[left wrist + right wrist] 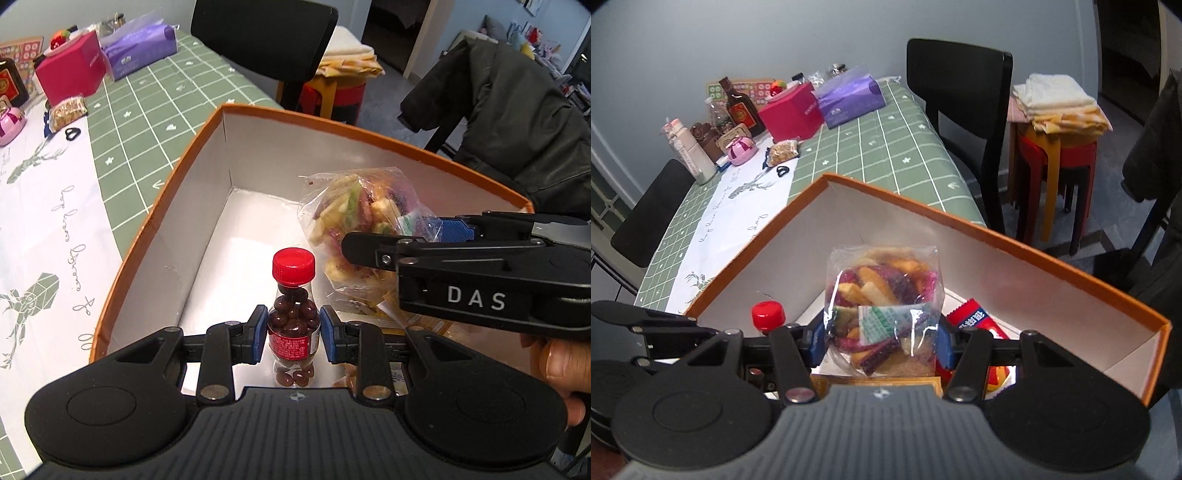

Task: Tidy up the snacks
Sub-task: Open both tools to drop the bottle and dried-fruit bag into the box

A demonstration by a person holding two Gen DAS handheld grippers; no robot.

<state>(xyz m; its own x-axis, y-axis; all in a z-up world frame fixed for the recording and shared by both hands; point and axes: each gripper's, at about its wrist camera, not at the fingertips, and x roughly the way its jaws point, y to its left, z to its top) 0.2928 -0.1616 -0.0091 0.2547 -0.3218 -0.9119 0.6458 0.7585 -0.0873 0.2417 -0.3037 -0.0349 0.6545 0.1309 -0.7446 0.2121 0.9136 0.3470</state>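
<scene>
One orange box [979,229] sits on the surface [886,147]. Inside it are one red-capped bottle [293,314] of dark candies, one clear bag [882,314] of mixed coloured snacks, and one red packet [975,321]. Further along the surface are one small snack bag [783,151], one pink box [792,112], one purple tissue pack [849,96], one dark glass bottle [740,109] and one pale bottle [692,151]. Two black chairs [960,96] stand by it. Two grippers are in view, the left gripper [293,338] and the right gripper [882,341].
</scene>
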